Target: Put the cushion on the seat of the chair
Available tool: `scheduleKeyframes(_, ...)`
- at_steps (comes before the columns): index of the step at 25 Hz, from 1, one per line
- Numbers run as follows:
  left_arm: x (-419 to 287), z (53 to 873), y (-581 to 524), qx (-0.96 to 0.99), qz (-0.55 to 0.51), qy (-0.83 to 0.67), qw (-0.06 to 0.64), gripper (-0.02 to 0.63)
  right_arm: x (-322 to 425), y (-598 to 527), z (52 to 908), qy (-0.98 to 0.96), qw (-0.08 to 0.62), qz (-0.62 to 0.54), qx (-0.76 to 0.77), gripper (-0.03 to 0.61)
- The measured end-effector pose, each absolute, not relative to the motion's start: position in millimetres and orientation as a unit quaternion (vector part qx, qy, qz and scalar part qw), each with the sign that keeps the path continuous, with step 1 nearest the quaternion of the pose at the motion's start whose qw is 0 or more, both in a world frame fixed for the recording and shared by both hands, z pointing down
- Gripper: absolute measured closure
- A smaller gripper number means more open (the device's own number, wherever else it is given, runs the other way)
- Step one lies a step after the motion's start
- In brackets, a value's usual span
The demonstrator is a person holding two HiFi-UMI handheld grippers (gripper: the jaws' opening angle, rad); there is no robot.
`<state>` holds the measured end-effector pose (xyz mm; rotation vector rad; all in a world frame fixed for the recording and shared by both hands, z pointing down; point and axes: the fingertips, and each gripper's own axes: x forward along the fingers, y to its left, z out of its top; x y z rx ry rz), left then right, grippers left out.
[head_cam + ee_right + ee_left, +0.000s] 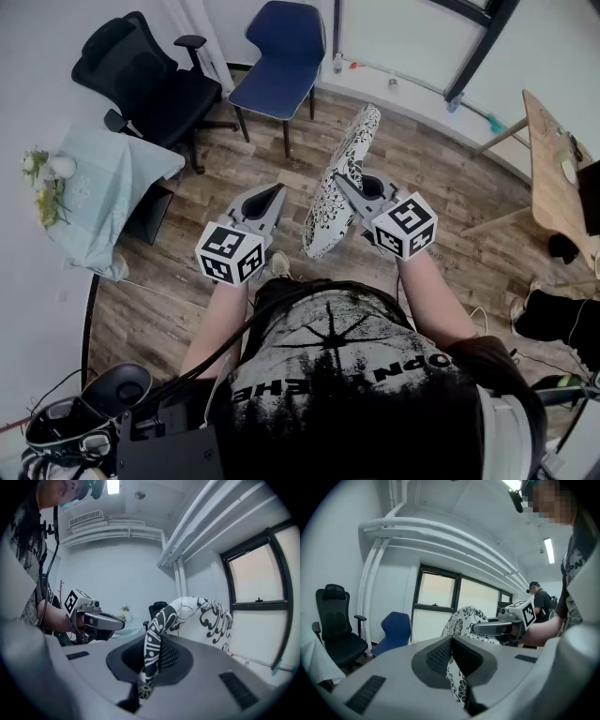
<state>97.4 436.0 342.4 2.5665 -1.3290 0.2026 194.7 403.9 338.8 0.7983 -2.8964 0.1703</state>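
A white cushion (352, 141) with a black floral print hangs on edge in front of me, well above the wooden floor. My right gripper (337, 180) is shut on its lower rim; in the right gripper view the fabric (201, 616) is pinched between the pads (151, 653). My left gripper (277, 191) floats just left of the cushion, shut and holding nothing, and its view shows the cushion (464, 618) behind the closed jaws (451, 641). A blue chair (281, 56) with a bare seat stands ahead by the window and also shows in the left gripper view (396, 627).
A black office chair (150, 80) stands left of the blue one. A small table draped in pale cloth (112, 178), with flowers, is against the left wall. A wooden desk (553, 178) is at the right. Another person (541, 602) stands farther off.
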Motion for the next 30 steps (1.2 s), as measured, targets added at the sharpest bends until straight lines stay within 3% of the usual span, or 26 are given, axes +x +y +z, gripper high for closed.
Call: scheduleKeyframes(30, 93.7, 346.6, 436.4, 0.873, 0.063, -0.464, 0.141, 0.598, 189.1, 405.3, 348.6, -0.961, 0.068, 0.073, 0.259, 0.554)
